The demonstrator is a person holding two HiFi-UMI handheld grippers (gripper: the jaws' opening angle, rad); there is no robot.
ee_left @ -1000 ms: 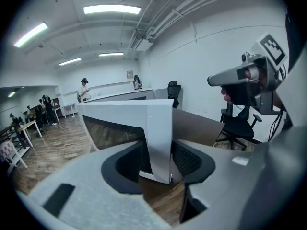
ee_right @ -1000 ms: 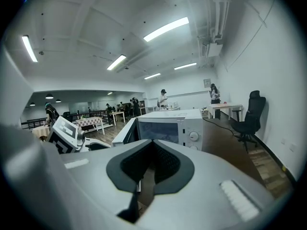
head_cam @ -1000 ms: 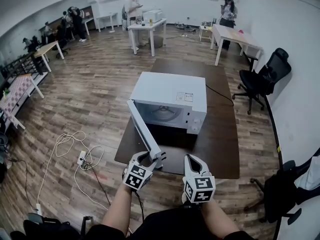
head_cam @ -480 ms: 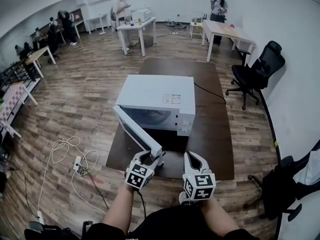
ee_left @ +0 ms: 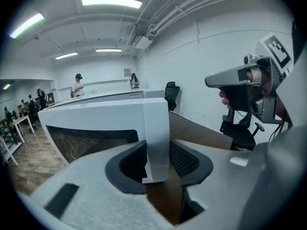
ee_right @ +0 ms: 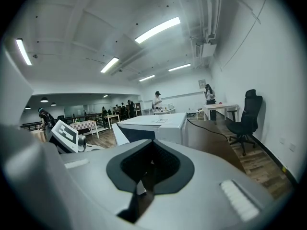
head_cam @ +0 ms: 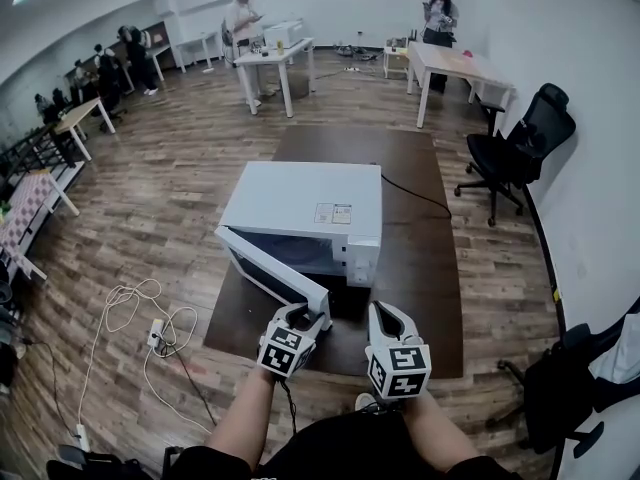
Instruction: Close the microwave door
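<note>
Closing is not yet done: the white microwave door [head_cam: 270, 268] with its dark window is standing part-way open, swinging out from the left side of the white box-shaped microwave [head_cam: 300, 200] and angling toward me. I am pinching its free end in my left gripper [head_cam: 303, 315]. In the left gripper view the door's white edge is standing upright between the two black pads, one on each face. The oven cavity is showing dark behind the door, and the control strip is sitting at the microwave's right end.

The microwave is resting toward the near end of a long dark brown worktop [head_cam: 425, 268], with a black cable [head_cam: 410, 193] trailing from behind it across the bare right side. I am holding my right gripper [head_cam: 385, 315] just beside the left one, over the worktop's near edge, its jaws pressed together on nothing.

Farther out, white cables [head_cam: 150, 308] are lying in loops on the wooden floor [head_cam: 180, 168] at my left. A black office chair [head_cam: 520, 143] is standing to the right by the wall, and people are standing at pale tables [head_cam: 280, 53] along the far side of the room.
</note>
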